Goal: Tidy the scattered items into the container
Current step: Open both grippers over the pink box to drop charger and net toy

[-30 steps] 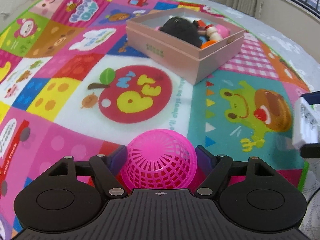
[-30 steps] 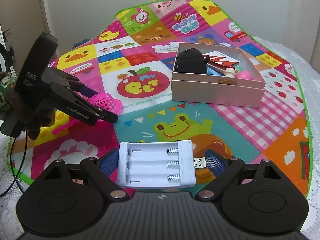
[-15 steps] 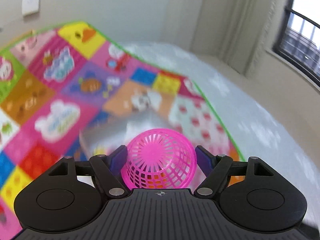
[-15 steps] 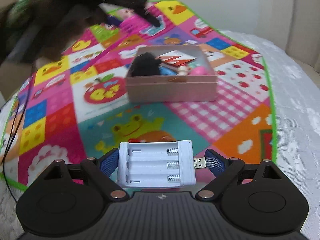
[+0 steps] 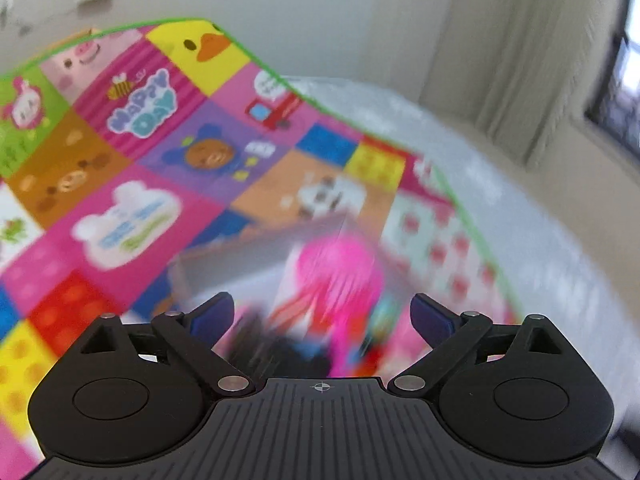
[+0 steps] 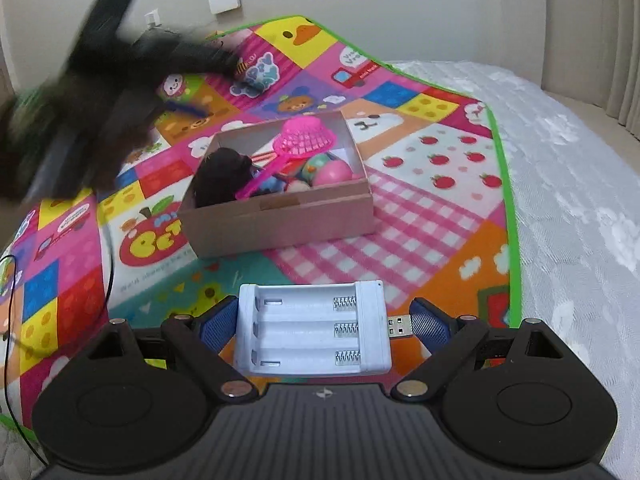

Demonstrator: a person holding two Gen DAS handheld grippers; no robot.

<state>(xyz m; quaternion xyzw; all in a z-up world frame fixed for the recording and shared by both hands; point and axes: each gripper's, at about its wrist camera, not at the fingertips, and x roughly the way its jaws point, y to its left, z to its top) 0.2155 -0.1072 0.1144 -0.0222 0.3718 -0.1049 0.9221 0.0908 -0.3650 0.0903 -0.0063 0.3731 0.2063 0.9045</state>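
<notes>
In the left wrist view my left gripper [image 5: 322, 312] hangs above the pink box [image 5: 240, 256], its jaws opening wide. The pink mesh strainer [image 5: 340, 268] is a blur below them, free of both pads. The right wrist view shows that strainer [image 6: 308, 136] lying in the box [image 6: 280, 220], its handle across a black plush toy [image 6: 220, 172]. My left gripper [image 6: 120, 80] is a dark blur up and left of the box. My right gripper [image 6: 324, 314] is shut on a white battery charger [image 6: 308, 332] with a USB plug, short of the box's near wall.
The box stands on a bright patchwork play mat [image 6: 420, 240] spread over a white bedspread [image 6: 580, 200]. Pink and blue toys [image 6: 332, 172] fill the box's right half. A thin black cable [image 6: 108, 264] trails down the left side. The wall [image 6: 400, 8] rises behind the mat.
My left gripper travelled from the mat to above the box, then opened and let go of the pink strainer, which now lies in the box. My right gripper carried the charger closer to the box.
</notes>
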